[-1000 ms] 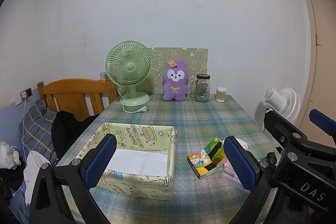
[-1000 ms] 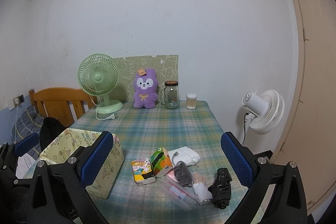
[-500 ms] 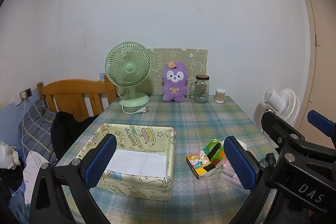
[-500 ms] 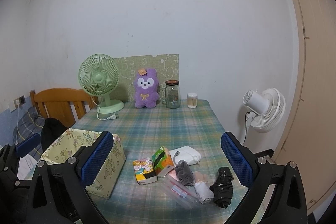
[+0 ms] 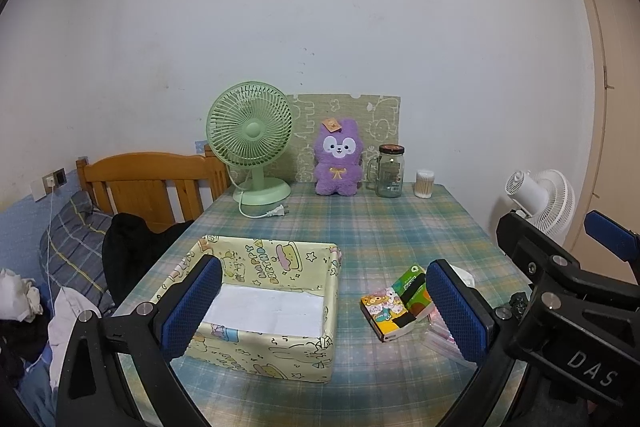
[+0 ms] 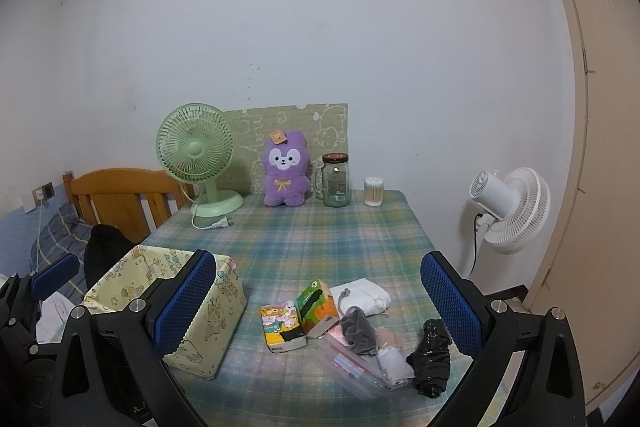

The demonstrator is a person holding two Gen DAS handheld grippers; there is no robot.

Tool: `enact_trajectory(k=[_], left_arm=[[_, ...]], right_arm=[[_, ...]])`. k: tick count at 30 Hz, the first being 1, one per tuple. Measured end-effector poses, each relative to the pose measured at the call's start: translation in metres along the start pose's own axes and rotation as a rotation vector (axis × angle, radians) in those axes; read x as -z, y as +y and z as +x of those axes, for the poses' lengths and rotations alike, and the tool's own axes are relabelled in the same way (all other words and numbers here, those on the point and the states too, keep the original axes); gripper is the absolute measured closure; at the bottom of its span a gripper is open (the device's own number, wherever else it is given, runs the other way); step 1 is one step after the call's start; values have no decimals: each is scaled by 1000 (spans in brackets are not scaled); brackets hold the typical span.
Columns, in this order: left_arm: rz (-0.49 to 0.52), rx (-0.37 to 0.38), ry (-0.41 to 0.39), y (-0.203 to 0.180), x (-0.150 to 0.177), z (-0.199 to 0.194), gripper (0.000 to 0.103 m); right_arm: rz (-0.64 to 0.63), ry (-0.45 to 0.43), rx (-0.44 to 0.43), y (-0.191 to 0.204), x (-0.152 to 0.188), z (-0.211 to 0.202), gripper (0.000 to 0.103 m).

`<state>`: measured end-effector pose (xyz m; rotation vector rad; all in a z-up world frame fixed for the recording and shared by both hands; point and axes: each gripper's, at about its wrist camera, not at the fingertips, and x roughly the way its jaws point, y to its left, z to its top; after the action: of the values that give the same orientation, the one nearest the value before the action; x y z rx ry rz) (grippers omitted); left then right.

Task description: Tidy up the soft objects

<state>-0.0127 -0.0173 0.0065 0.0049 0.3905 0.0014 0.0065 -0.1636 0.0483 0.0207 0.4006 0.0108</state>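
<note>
Left hand-held gripper (image 5: 324, 311) wide open, empty, above the near edge of the plaid tabletop (image 5: 380, 227). Right hand-held gripper (image 6: 316, 303) also wide open, nothing between the pads. Yellow cartoon box (image 5: 280, 263) on the left, empty. To its right, well apart: two tissue packs (image 6: 298, 319), white pouch (image 6: 364, 297), grey cloth (image 6: 358, 329), black bundle (image 6: 432, 359), all flat on the tabletop.

At the back of my plaid table (image 6: 304, 239) stood a green fan (image 6: 196, 151), a glass jar (image 6: 336, 180) and cotton swabs (image 6: 373, 191); a white fan (image 6: 510, 209) stood beside it.
</note>
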Motion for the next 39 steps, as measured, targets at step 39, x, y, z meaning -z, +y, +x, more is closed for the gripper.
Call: enact_trajectory(k=[39], left_arm=[[-4, 36, -5, -4, 3, 0, 4]], right_arm=[[-1, -13, 29, -6, 1, -7, 0]])
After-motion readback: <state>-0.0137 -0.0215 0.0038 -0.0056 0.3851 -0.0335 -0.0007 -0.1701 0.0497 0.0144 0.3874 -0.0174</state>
